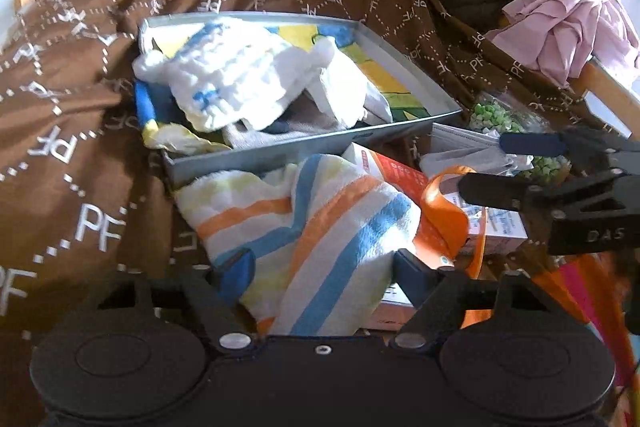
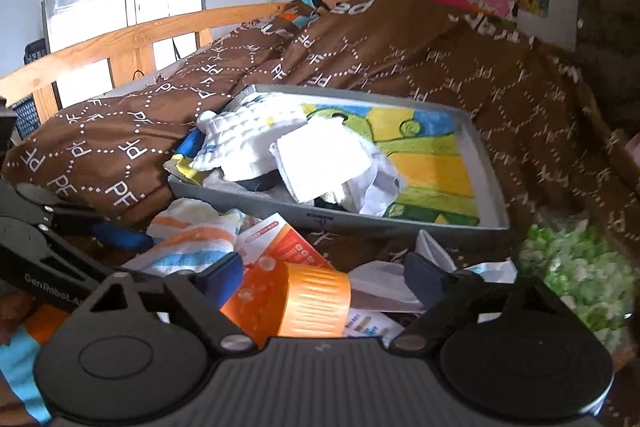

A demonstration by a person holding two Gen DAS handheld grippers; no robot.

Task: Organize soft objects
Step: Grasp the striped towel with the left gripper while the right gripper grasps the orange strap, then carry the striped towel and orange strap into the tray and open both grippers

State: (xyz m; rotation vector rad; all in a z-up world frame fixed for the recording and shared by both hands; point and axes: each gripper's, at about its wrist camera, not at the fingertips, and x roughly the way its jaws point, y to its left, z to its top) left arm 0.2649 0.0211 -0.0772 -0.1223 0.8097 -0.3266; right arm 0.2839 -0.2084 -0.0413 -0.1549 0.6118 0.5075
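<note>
Now we are holding the left gripper (image 1: 324, 267) low in the left wrist frame, its jaws standing wide apart on either side of the striped towel (image 1: 304, 227); whether the pads are pressing on the cloth we cannot tell. That towel is lying crumpled at centre frame on the brown quilt (image 1: 72, 163), just below the near wall of the grey tray (image 1: 256, 155). Inside the tray, toward its left end, a white knitted cloth (image 1: 224, 83) is sitting on other white cloths.

In the right wrist view we are keeping the right gripper (image 2: 324, 271) at lower centre, jaws wide, with an orange box (image 2: 288, 267) and a white face mask (image 2: 384, 283) between the fingers; nothing looks gripped. A bag of green bits (image 2: 576, 267) is lying at right, and a pink garment (image 1: 568, 15) is hanging at the upper right of the left view.
</note>
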